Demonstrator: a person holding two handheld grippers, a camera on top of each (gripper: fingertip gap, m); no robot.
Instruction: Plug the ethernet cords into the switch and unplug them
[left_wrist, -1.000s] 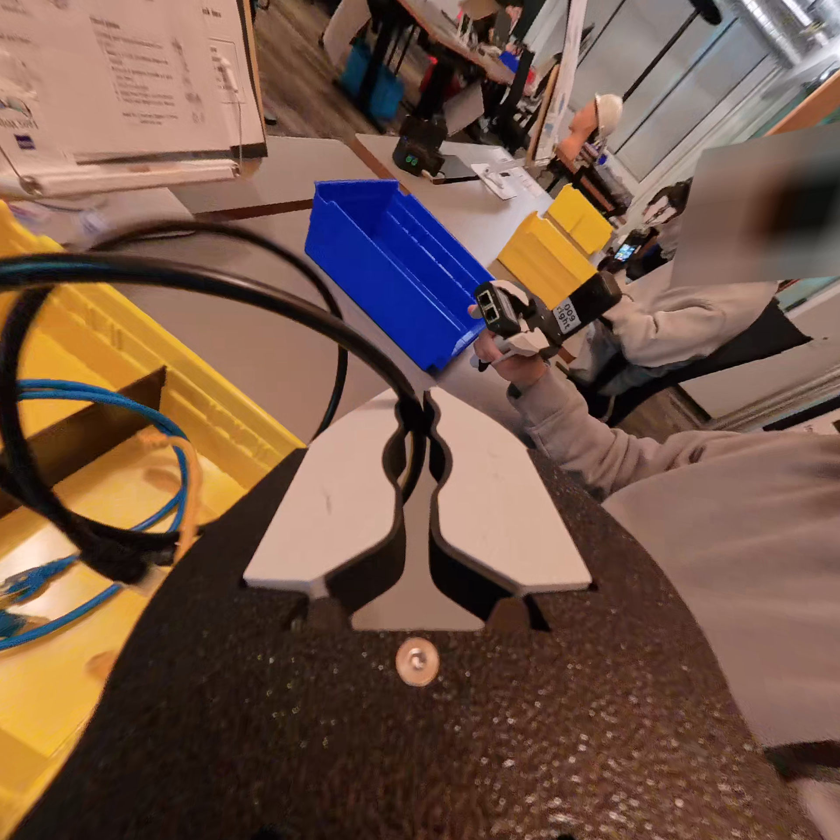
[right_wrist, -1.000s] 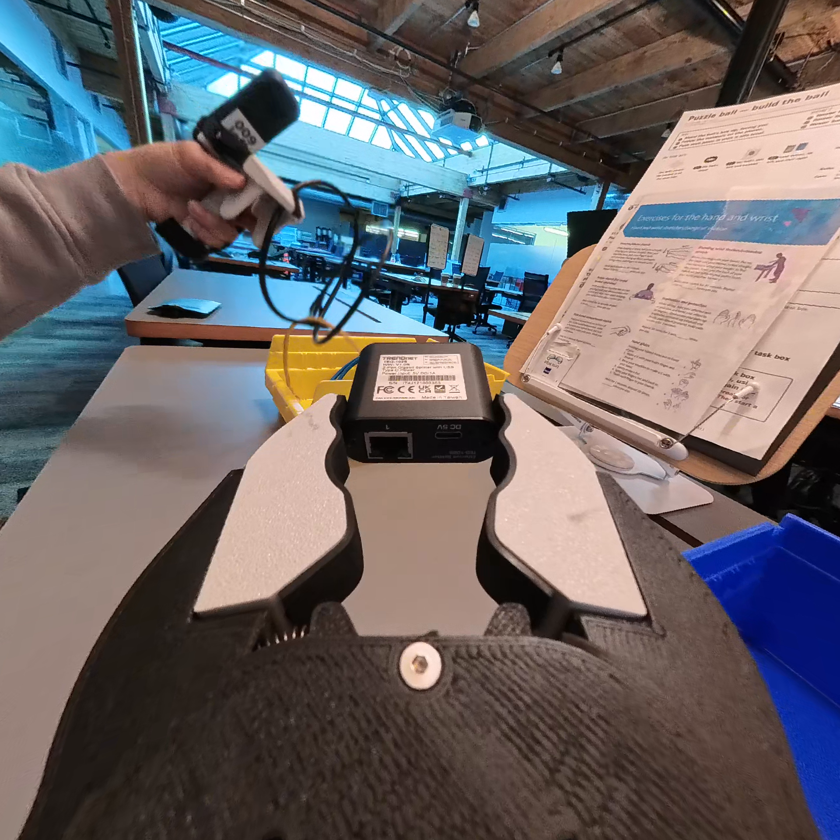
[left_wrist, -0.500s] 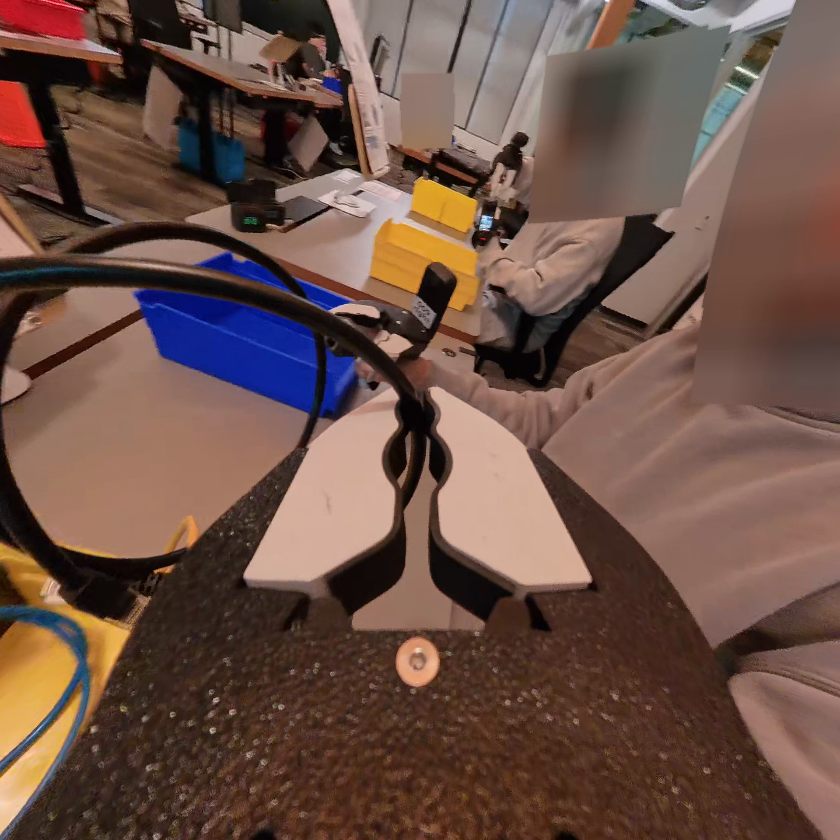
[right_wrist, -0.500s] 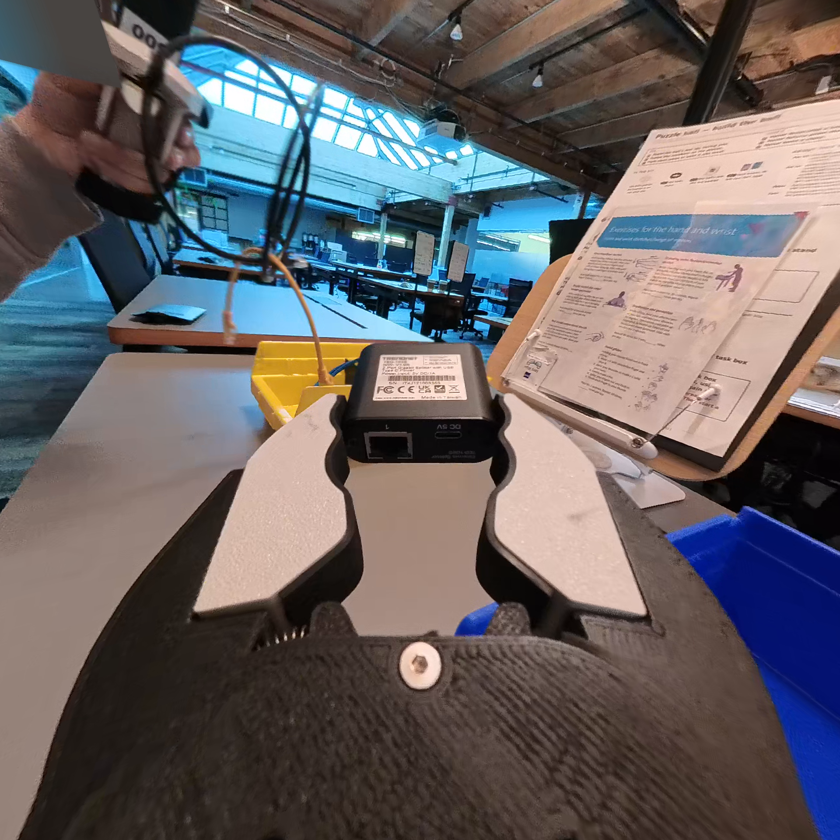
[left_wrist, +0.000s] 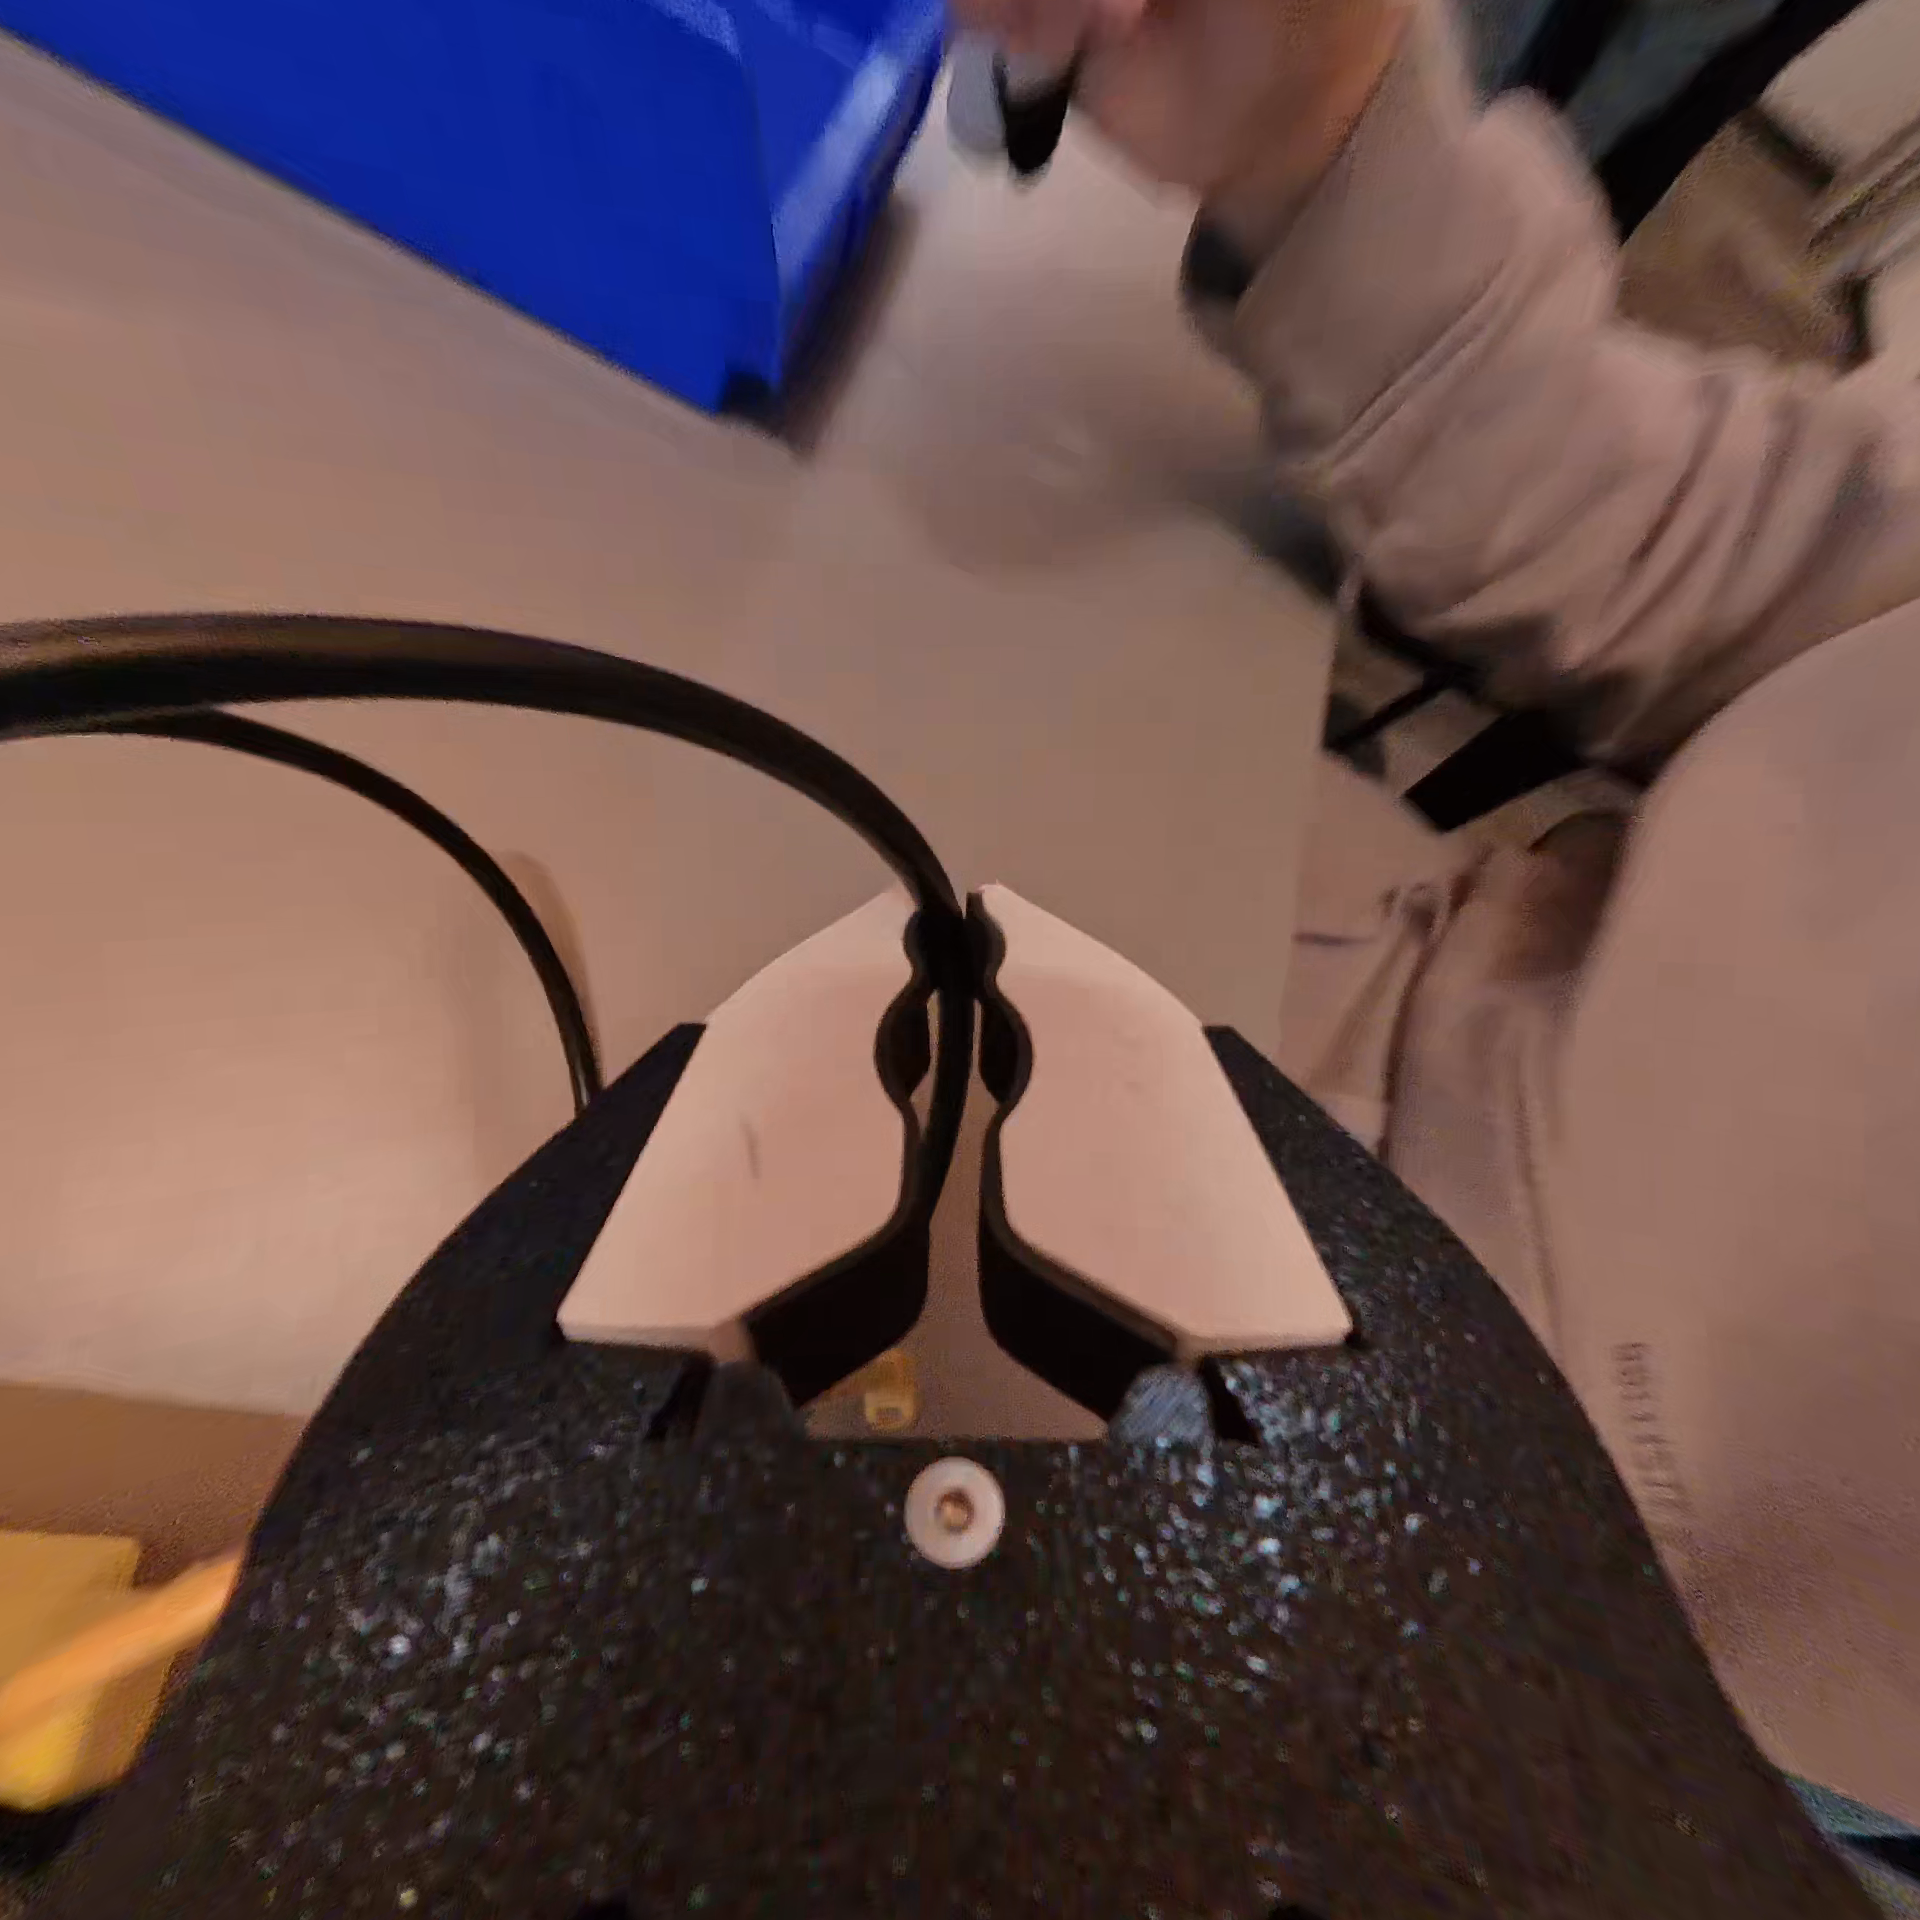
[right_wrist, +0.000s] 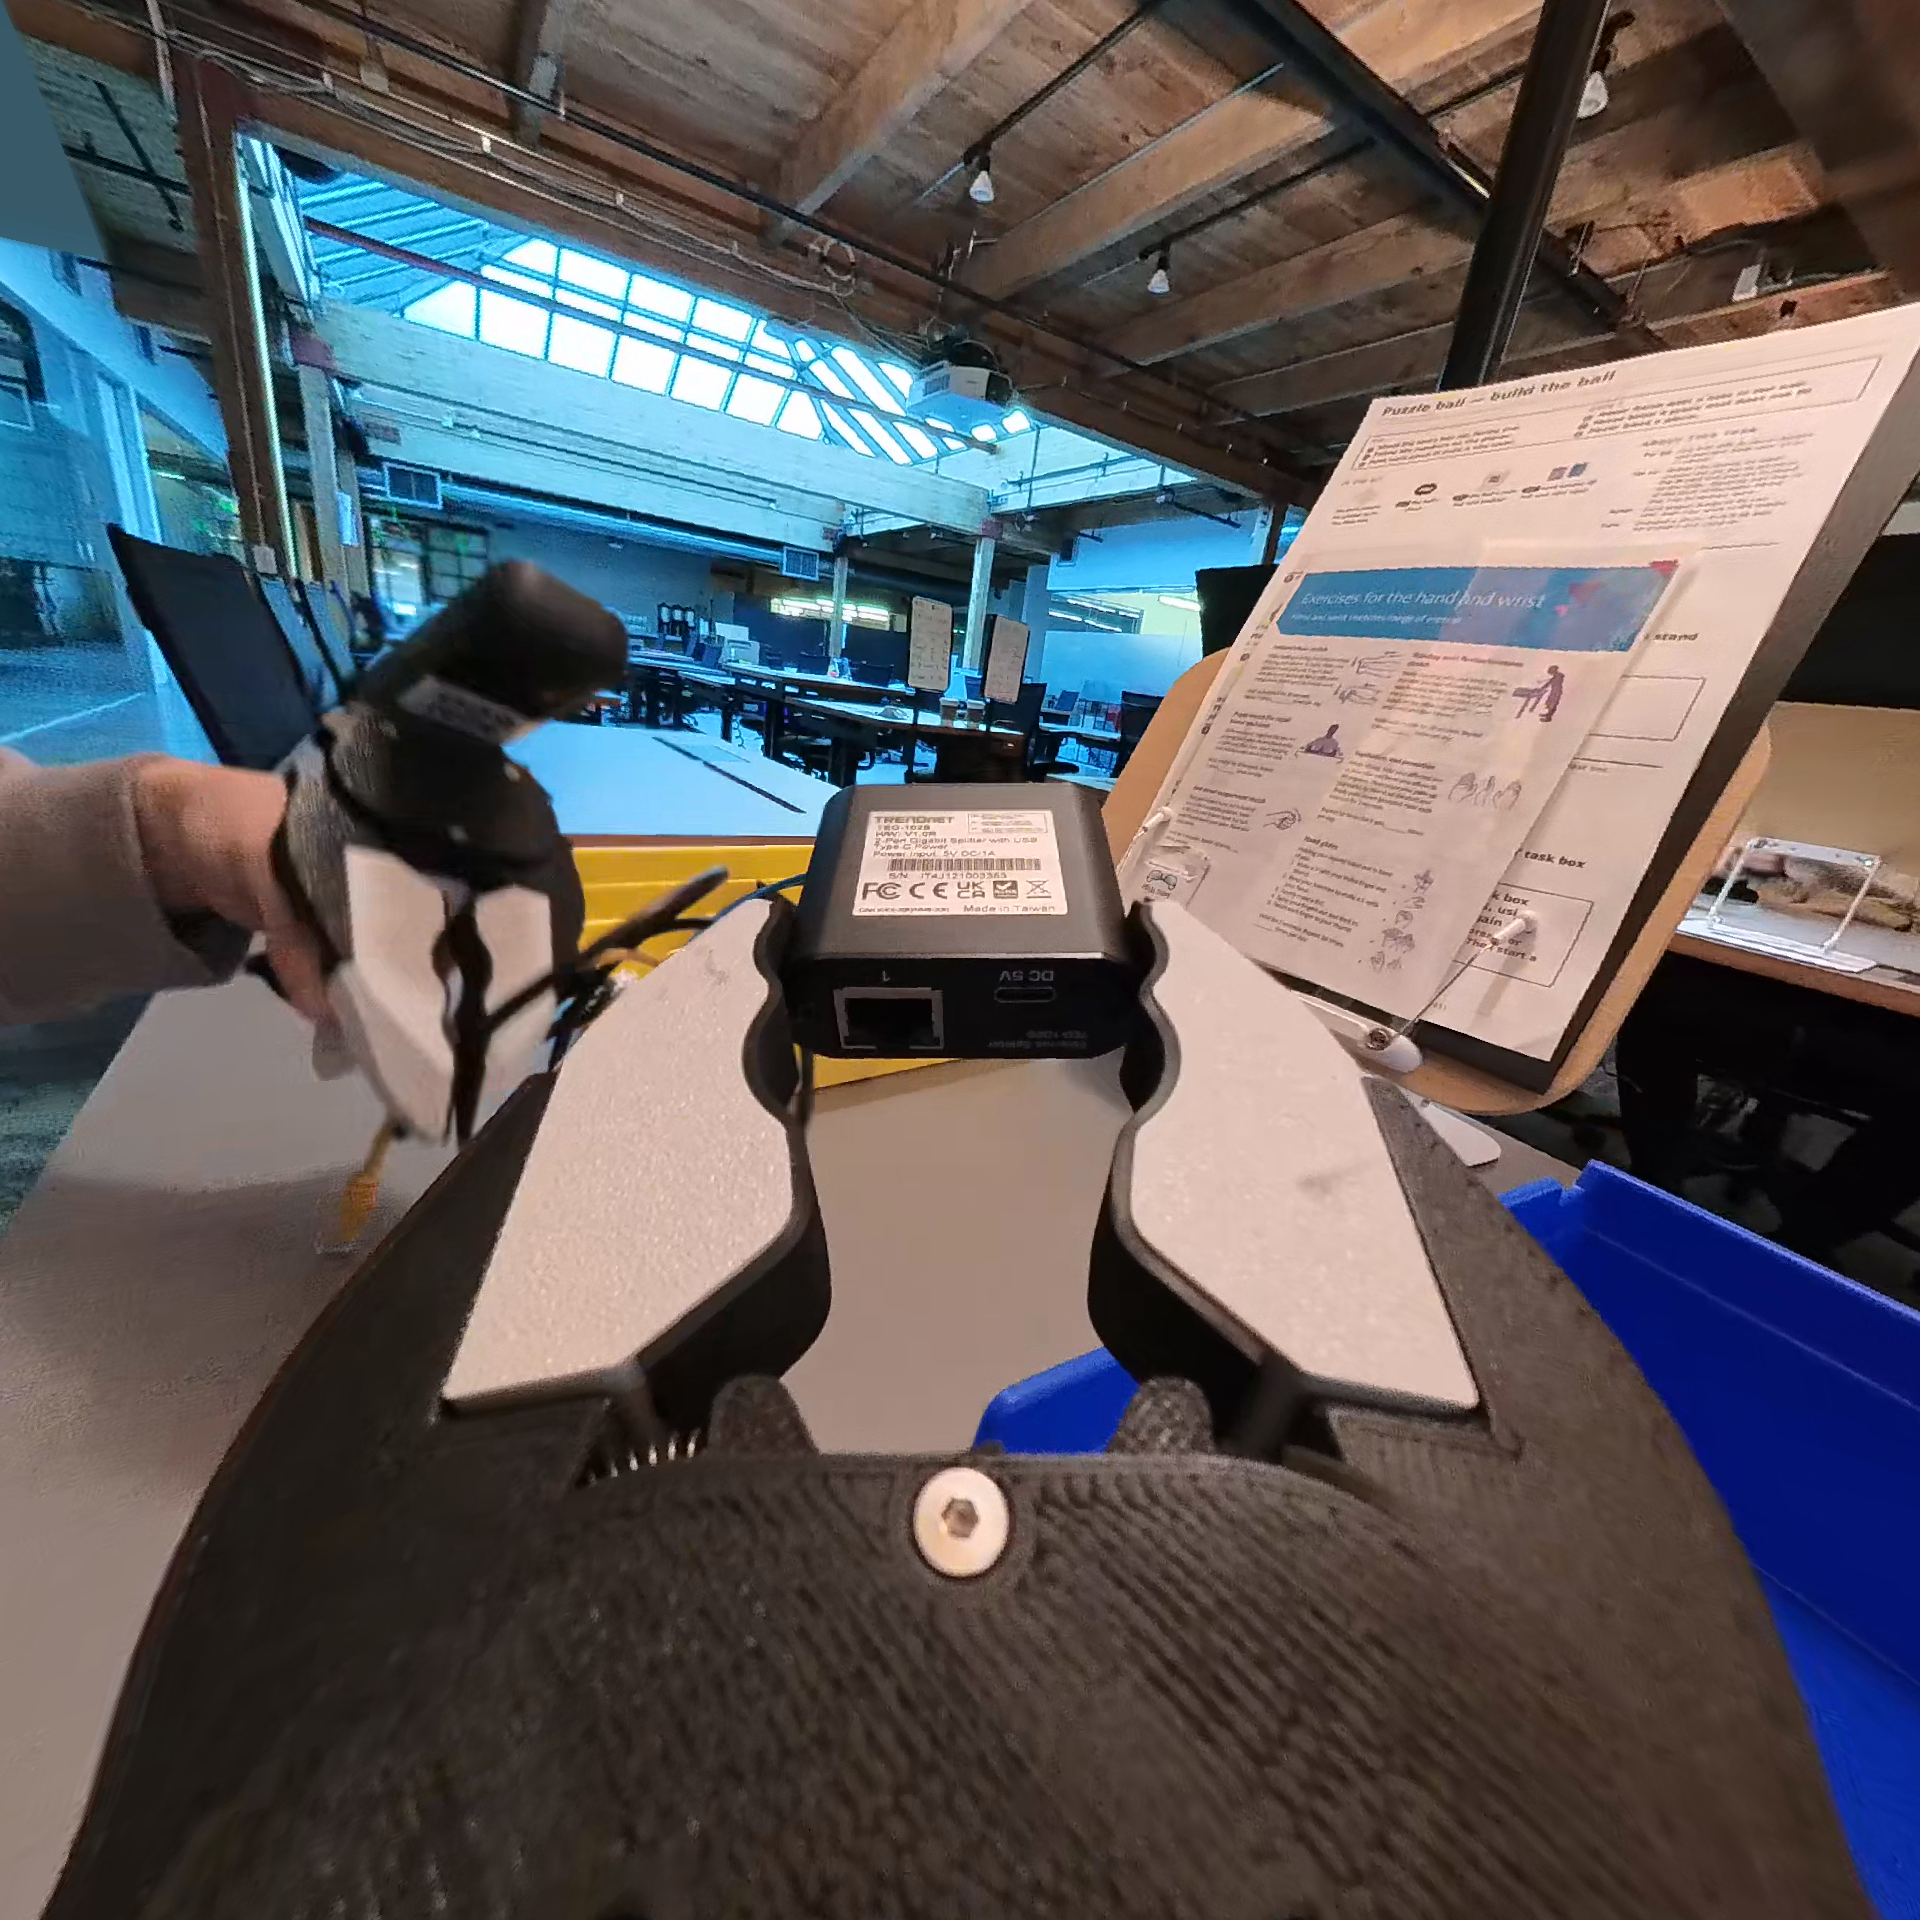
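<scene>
My right gripper (right_wrist: 956, 935) is shut on a small black switch (right_wrist: 956, 862), held above the grey table (right_wrist: 187, 1299) with its ethernet port facing me. My left gripper (left_wrist: 943, 906) is shut on a black cable (left_wrist: 520, 665) that loops off to the left. In the right wrist view the left gripper (right_wrist: 416, 997) points down at the table, left of the switch. The black cable and an orange cord (right_wrist: 358, 1205) with a clear plug hang from it. The black cable's plug is not visible.
A yellow bin (right_wrist: 665, 883) with more cords stands behind the switch. A blue bin (right_wrist: 1714, 1351) is on the right and shows in the left wrist view (left_wrist: 520, 156). A paper sheet on a wooden stand (right_wrist: 1507, 727) is at the back right. My sleeve (left_wrist: 1507, 416) crosses the left view. About 20 cm separates my left fingertips from my right.
My left gripper has swung down from head height toward the table, carrying the black cable and the dangling orange cord. My right gripper still holds the switch, nearly unmoved.
</scene>
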